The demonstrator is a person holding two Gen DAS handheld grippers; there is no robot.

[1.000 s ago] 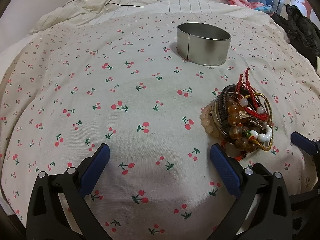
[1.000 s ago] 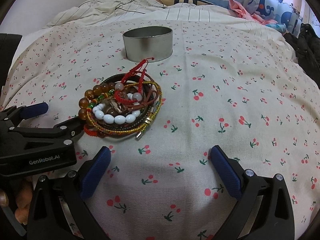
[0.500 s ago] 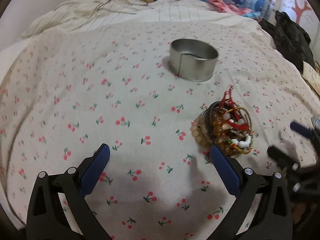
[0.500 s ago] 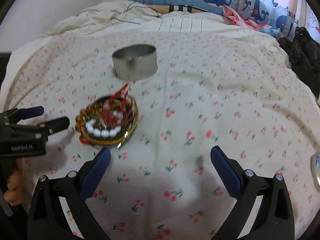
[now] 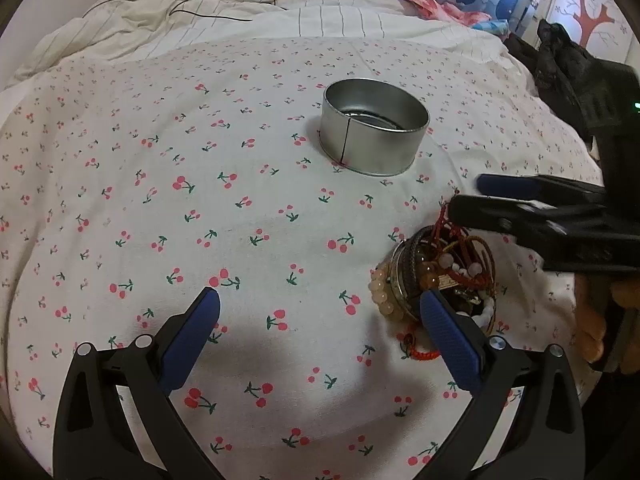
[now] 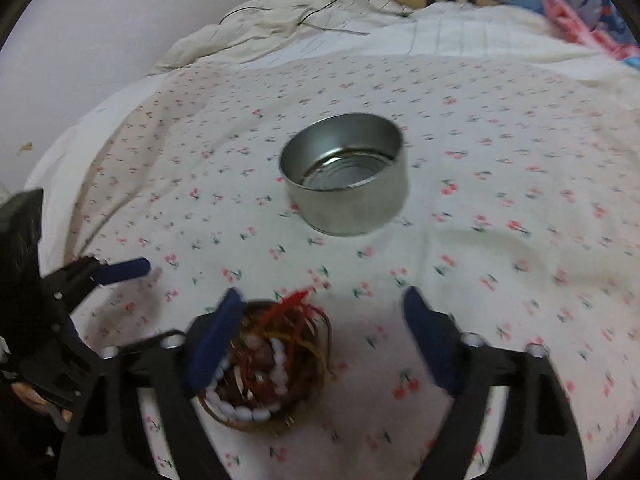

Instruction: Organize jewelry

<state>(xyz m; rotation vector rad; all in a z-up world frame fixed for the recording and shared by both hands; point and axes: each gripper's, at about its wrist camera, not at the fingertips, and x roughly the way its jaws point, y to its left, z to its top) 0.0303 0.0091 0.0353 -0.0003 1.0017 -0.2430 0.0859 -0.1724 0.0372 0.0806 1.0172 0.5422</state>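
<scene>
A tangled pile of bracelets (image 5: 440, 276), with red cords, amber and white beads, lies on the cherry-print bedspread (image 5: 240, 220). An empty round metal tin (image 5: 374, 132) stands behind it. My left gripper (image 5: 320, 312) is open over bare cloth, its right finger just in front of the pile. My right gripper (image 5: 466, 196) comes in from the right above the pile's far side. In the right wrist view the bracelet pile (image 6: 272, 360) sits between the closing jaws of my right gripper (image 6: 320, 308), close against the left finger and apart from the right one. The tin (image 6: 344, 176) lies ahead.
A crumpled cream duvet (image 5: 180, 12) with thin black cables lies at the back. Dark clothing (image 5: 560, 60) sits at the right edge. A white wall (image 6: 100, 40) borders the bed on the left. A person's fingers (image 5: 592, 320) hold the right gripper's handle.
My right gripper has swung left and forward over the bracelet pile, and its jaws have narrowed. Both cameras now look down more steeply, showing the tin's inside. The pile and tin have not moved.
</scene>
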